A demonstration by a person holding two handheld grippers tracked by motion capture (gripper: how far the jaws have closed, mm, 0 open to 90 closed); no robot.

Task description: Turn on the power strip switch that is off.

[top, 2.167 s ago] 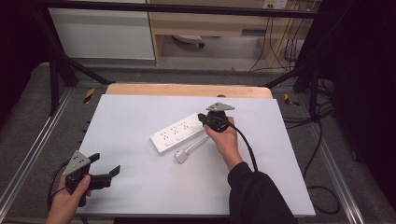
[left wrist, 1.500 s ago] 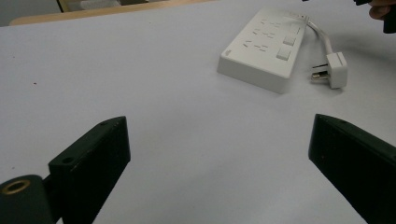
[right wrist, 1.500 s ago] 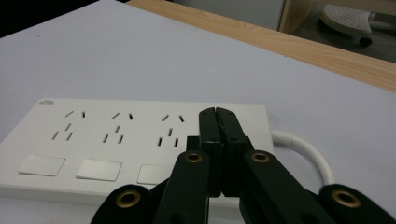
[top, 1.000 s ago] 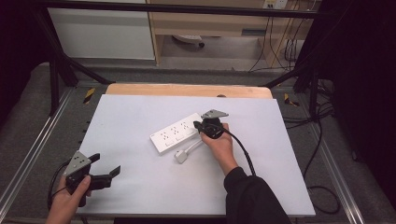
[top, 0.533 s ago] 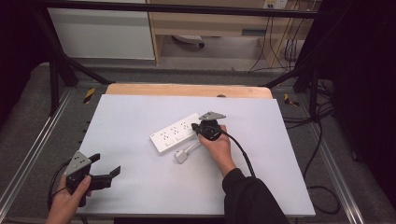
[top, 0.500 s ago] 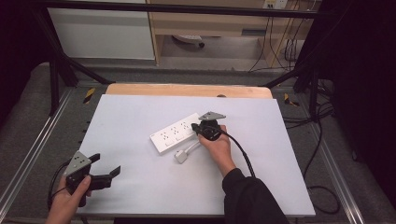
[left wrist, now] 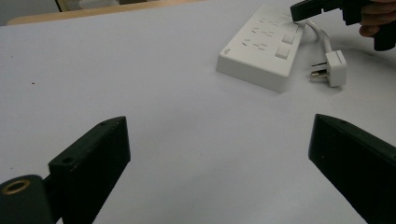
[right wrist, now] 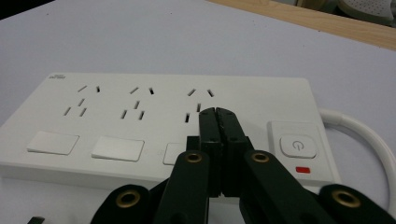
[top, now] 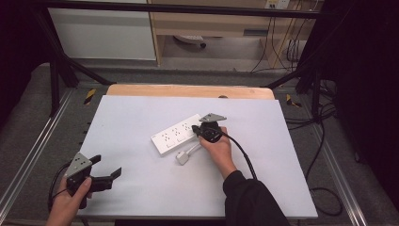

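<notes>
**Jaws closed over the strip**

Jaws of the right gripper [right wrist: 217, 116] are pressed together, tips over the power strip [top: 178, 134] beside its third switch. Strip lies mid-surface [top: 141, 113], its plug [top: 182, 157] just beside it. Left gripper [top: 106, 169] rests well apart, jaws wide, holding nothing.

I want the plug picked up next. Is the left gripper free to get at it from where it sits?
Probably yes. The left gripper stands open with bare table between it and the plug. The right gripper, shut, sits beyond on the power strip.
</notes>
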